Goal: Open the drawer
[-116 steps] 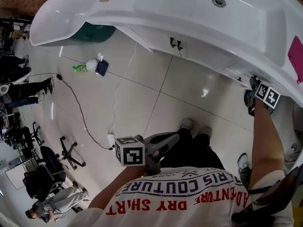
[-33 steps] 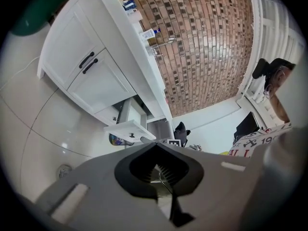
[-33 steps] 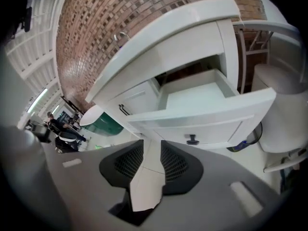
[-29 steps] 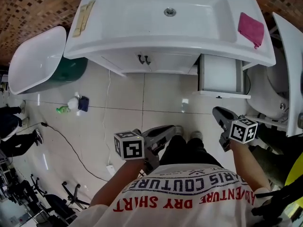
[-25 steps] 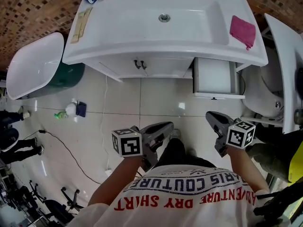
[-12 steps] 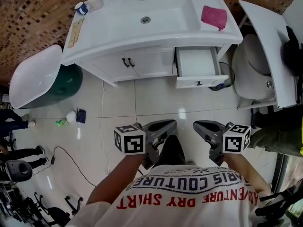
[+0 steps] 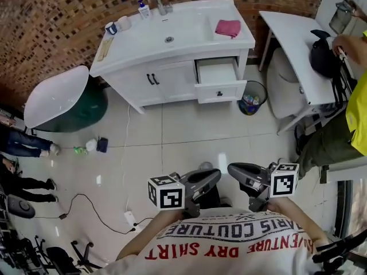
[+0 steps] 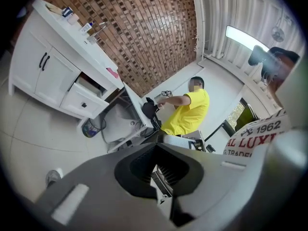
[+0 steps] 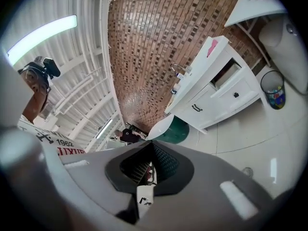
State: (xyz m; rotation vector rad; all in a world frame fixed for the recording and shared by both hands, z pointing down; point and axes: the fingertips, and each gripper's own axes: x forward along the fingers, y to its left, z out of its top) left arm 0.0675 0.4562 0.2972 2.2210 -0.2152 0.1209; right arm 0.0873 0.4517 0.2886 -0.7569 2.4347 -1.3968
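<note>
Glossy pale floor tiles (image 7: 189,136) are stretching beneath both claws, with a brown brick wall (image 7: 51,16) rising at the far side of the room. The left gripper (image 7: 209,178) and the right gripper (image 7: 236,171) are hovering side by side low in the head view, each with its jaws pressing together on nothing. Well apart from them, across the floor, the white pull-out drawer (image 7: 217,79) with a small dark knob is standing open at the right end of the white vanity cabinet (image 7: 160,79). A folded pink cloth (image 7: 228,27) is lying on the white countertop (image 7: 143,39) above the drawer, and a round waste bin (image 7: 250,98) is sitting on the floor just to its right.
</note>
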